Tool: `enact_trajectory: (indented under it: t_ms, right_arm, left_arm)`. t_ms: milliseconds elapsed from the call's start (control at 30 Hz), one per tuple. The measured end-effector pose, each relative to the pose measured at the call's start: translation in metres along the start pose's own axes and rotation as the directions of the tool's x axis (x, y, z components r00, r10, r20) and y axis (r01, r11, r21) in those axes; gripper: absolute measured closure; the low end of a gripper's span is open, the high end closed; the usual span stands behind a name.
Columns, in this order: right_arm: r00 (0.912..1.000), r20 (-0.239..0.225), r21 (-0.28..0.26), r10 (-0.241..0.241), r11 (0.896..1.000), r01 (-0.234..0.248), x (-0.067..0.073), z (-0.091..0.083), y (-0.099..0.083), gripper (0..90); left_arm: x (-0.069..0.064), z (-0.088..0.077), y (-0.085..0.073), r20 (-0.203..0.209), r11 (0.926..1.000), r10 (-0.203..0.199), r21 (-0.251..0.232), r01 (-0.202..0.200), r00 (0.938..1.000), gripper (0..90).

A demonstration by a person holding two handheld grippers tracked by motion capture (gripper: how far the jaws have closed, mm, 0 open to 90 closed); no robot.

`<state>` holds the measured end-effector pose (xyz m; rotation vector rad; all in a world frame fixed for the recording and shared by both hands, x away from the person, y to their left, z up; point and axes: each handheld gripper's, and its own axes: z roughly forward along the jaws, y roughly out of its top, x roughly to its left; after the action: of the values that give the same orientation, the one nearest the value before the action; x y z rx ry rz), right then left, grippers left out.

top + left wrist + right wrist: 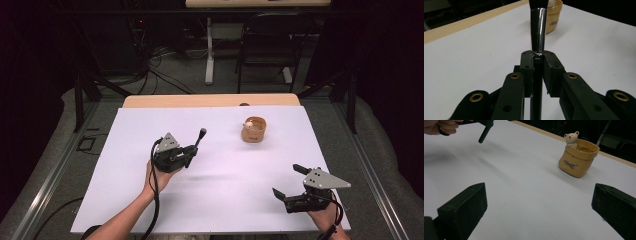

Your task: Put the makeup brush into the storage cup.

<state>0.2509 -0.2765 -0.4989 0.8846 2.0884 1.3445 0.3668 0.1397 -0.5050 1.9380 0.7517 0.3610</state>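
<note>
A brush [199, 138] with a black handle, a shiny metal collar and dark bristles points away from me over the white table sheet [220, 200]. My left gripper [191, 151] is shut on its handle. In the left gripper view the pads [551, 62] press the handle just below the collar of the brush [538, 30]. A tan sack-shaped pot [254, 129] with a small bear figure on its rim stands upright beyond it to the right. My right gripper [289, 180] rests open near the front right corner, with nothing between its jaws, facing the pot [577, 157].
The wooden table edge [210, 100] runs along the back. A dark chair [270, 45] and cables stand on the floor behind. In the right gripper view the left hand [441, 126] and the brush [485, 133] show at top left.
</note>
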Motion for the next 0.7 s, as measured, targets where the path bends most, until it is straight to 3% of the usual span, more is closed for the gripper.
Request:
enact_trajectory:
  t_ms: [100,333,400,433,500,600,700]
  right_arm:
    - [1.0,-0.005,0.011,0.002,1.0,-0.002,-0.0004,0.0005,0.0,0.0]
    - [1.0,-0.005,0.012,0.005,1.0,-0.005,-0.0008,0.0004,-0.0002,0.0]
    - [1.0,-0.004,0.012,0.006,1.0,-0.006,-0.0008,0.0001,-0.0003,0.0]
    - [1.0,-0.004,0.012,0.006,1.0,-0.006,-0.0008,0.0001,-0.0003,0.0]
    - [1.0,-0.004,0.014,0.005,1.0,-0.005,-0.0011,0.0002,-0.0004,0.0]
    - [1.0,-0.003,0.014,0.005,1.0,-0.005,-0.0011,0.0003,-0.0004,0.0]
    - [1.0,-0.004,0.012,0.005,1.0,-0.005,-0.001,0.0002,-0.0003,0.0]
  left_arm:
    - [-0.0001,0.0003,0.0012,-0.004,0.9999,0.009,-0.01,-0.009,1.0,78.6]
    - [0.0018,0.0016,-0.0031,0.002,0.9966,-0.038,-0.073,0.038,0.9993,78.6]
    - [0.0015,0.0018,-0.0042,-0.018,0.9954,-0.039,-0.089,0.037,0.9991,78.6]
    - [0.0029,0.0011,-0.0044,0.006,0.9939,-0.044,-0.1,0.045,0.999,78.6]
    - [0.0032,-0.0005,-0.005,-0.005,0.9907,-0.045,-0.129,0.044,0.999,78.7]
    - [0.0052,-0.0014,-0.0068,0.017,0.9847,-0.051,-0.166,0.053,0.9985,78.6]
    - [0.0055,-0.0003,-0.0069,0.015,0.9841,-0.049,-0.17,0.05,0.9987,78.6]
